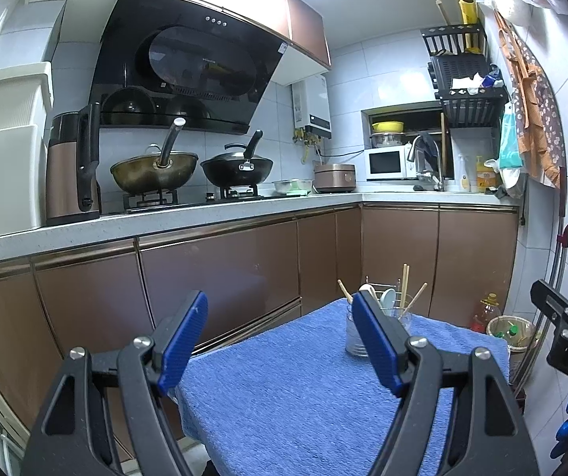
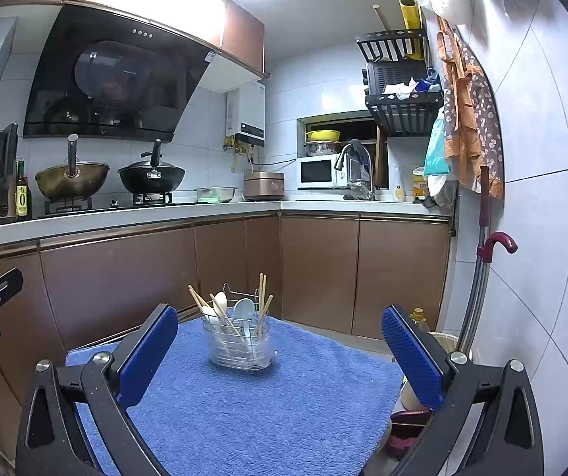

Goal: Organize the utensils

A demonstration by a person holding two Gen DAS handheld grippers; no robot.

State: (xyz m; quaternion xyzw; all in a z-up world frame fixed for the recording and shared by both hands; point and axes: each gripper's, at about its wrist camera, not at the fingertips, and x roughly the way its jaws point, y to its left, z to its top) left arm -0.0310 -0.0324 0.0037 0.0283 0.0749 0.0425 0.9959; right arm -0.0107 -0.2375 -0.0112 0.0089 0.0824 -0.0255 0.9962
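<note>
A clear utensil holder with a wire frame [image 2: 241, 343] stands at the far end of a blue towel [image 2: 244, 404] on a small table. It holds wooden chopsticks [image 2: 262, 297], a wooden spoon [image 2: 220, 303] and a pale spoon [image 2: 243, 309]. In the left wrist view the holder [image 1: 357, 335] is partly hidden behind my right finger. My left gripper [image 1: 280, 317] is open and empty, above the towel [image 1: 284, 396]. My right gripper [image 2: 280, 331] is open and empty, held back from the holder.
Brown cabinets [image 2: 145, 273] and a white counter [image 2: 125, 220] with two woks [image 2: 151, 176], a kettle and a microwave run behind and to the left. A waste bin [image 1: 512, 331], an oil bottle [image 1: 486, 311] and a mop pole [image 2: 478, 277] stand at the right wall.
</note>
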